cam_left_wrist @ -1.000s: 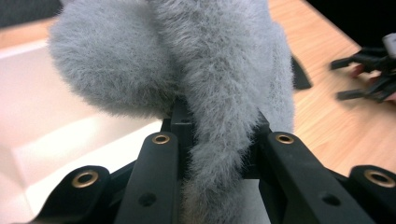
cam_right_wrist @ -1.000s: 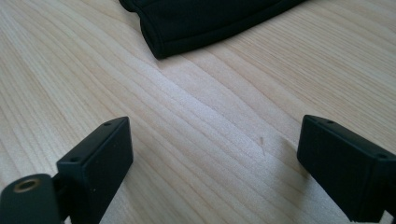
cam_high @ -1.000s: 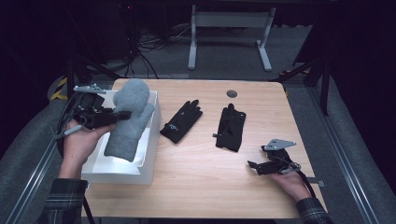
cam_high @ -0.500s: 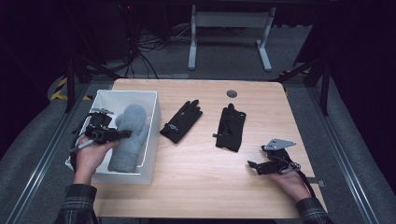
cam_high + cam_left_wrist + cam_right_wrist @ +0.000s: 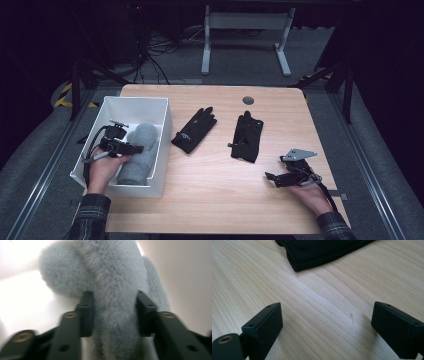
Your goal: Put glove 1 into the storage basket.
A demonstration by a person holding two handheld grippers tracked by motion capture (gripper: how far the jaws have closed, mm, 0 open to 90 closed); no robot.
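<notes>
- The left gripper (image 5: 131, 148) sits low inside the white bin (image 5: 162, 131) at the left of the surface (image 5: 210, 200). Its jaws straddle the grey fuzzy mitten (image 5: 137, 155) and have just been opening; in the left gripper view the mitten (image 5: 117, 302) is between the jaws, its pile brushing both pads, so I judge the grip is loosening rather than pinching hard.
- The mitten lies in the bin with its long axis running near to far, along the bin's right wall. The gripper crosses it from the left, about at its middle, so the way out for the gripper is up and back to the left.
- The right gripper (image 5: 272, 178) rests at the near right of the surface with its jaws spread wide and nothing between them; in its own view there is bare wood between the pads.
- Two black gloves remain on the surface: the right black glove (image 5: 246, 136) lies just far and left of the right gripper, cuff end nearest it, and the left black glove (image 5: 195, 130) lies just right of the bin. The right hand is plainly nearer to both.
- Hidden or unclear: the mitten's near end is cut off behind the bin's near wall and the left hand (image 5: 102, 167). The glove's cuff (image 5: 322, 252) is cut off at the top of the right gripper view. The left gripper view is blurred and overexposed on the bin floor.
</notes>
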